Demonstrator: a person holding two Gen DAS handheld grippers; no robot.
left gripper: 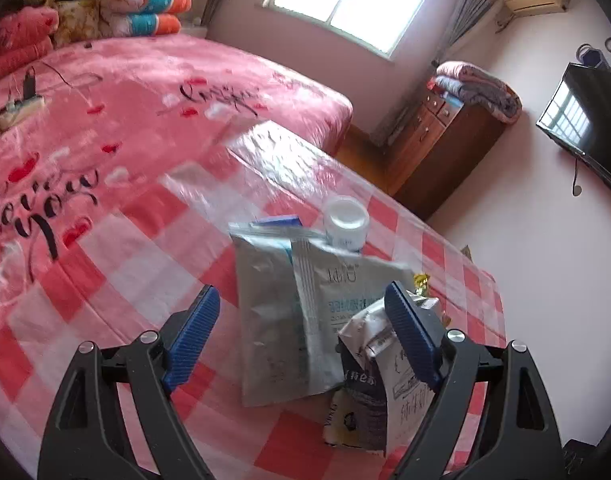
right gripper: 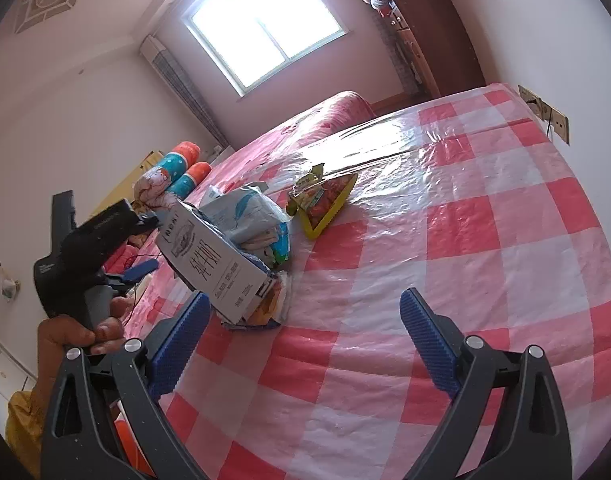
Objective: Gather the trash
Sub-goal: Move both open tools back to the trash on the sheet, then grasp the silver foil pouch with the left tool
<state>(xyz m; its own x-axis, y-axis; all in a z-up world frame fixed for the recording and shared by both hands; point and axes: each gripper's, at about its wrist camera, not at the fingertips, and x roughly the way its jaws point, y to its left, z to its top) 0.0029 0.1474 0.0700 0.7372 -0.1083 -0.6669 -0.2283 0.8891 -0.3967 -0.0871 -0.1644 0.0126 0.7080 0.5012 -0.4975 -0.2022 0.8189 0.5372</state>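
A heap of trash lies on the red-and-white checked table [left gripper: 117, 240]. It holds a silver foil pouch [left gripper: 273, 320], a white-capped jar [left gripper: 345, 220], a milk carton [left gripper: 401, 392] and crumpled wrappers. My left gripper [left gripper: 301, 292] hangs open over the heap, with the pouch between its fingers and its right finger above the carton; nothing is gripped. In the right wrist view the milk carton [right gripper: 209, 264] leans on a blue-white bag [right gripper: 253, 212], with a yellow-green snack wrapper [right gripper: 321, 200] behind. My right gripper [right gripper: 305, 298] is open and empty, just right of the carton.
A hand [right gripper: 69, 332] grips the left tool's handle at the table's left side. A pink bed [left gripper: 145, 92] with a power strip [left gripper: 21, 108] adjoins the table. A wooden cabinet [left gripper: 437, 140], a wall TV [left gripper: 585, 112] and wall sockets [right gripper: 545, 114] stand beyond.
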